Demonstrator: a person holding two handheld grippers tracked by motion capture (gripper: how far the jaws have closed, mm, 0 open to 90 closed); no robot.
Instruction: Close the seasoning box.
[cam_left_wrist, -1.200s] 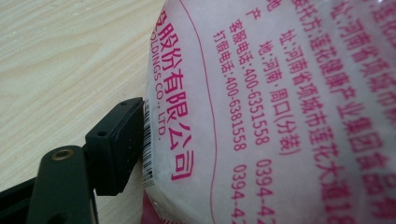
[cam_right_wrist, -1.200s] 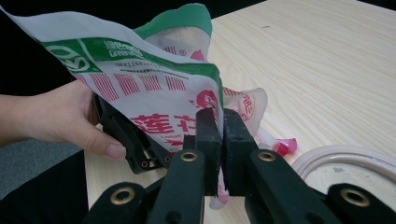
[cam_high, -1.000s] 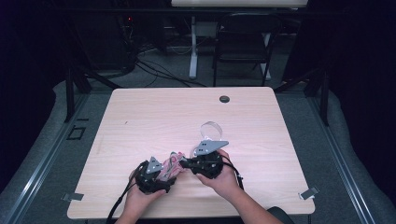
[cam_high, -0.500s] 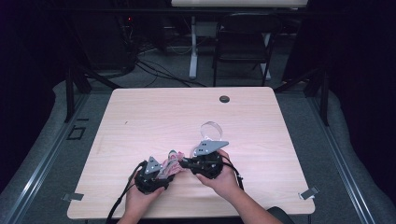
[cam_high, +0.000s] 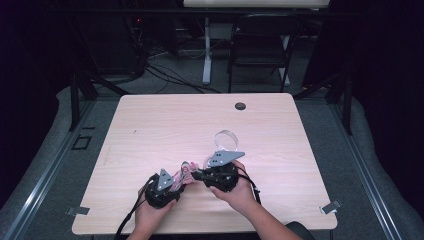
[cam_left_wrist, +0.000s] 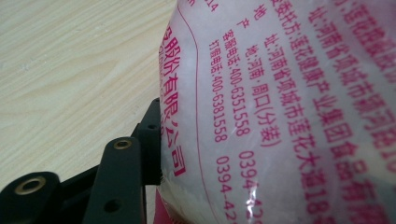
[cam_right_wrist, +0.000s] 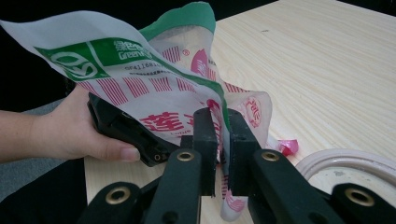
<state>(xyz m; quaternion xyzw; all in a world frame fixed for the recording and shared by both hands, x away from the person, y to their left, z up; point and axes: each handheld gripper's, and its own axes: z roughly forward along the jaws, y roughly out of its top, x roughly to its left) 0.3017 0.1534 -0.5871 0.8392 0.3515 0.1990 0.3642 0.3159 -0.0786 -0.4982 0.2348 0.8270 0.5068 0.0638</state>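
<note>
A plastic bag with pink print and a green top edge hangs between both grippers near the table's front edge. My right gripper is shut on a thin fold of the bag. My left gripper has the bag's full, white-filled part between its jaws, which have just been closing. Its one visible finger lies against the plastic, and the other is hidden behind the bag. In the right gripper view a hand holds the left gripper's black body behind the bag.
A pale ring of tape lies on the wooden table just beyond the right gripper. A small pink scrap sits beside the ring. A dark grommet marks the far edge, and a chair stands behind.
Both hands stay in place with the bag between them. No visible shift of the bag or the ring.
</note>
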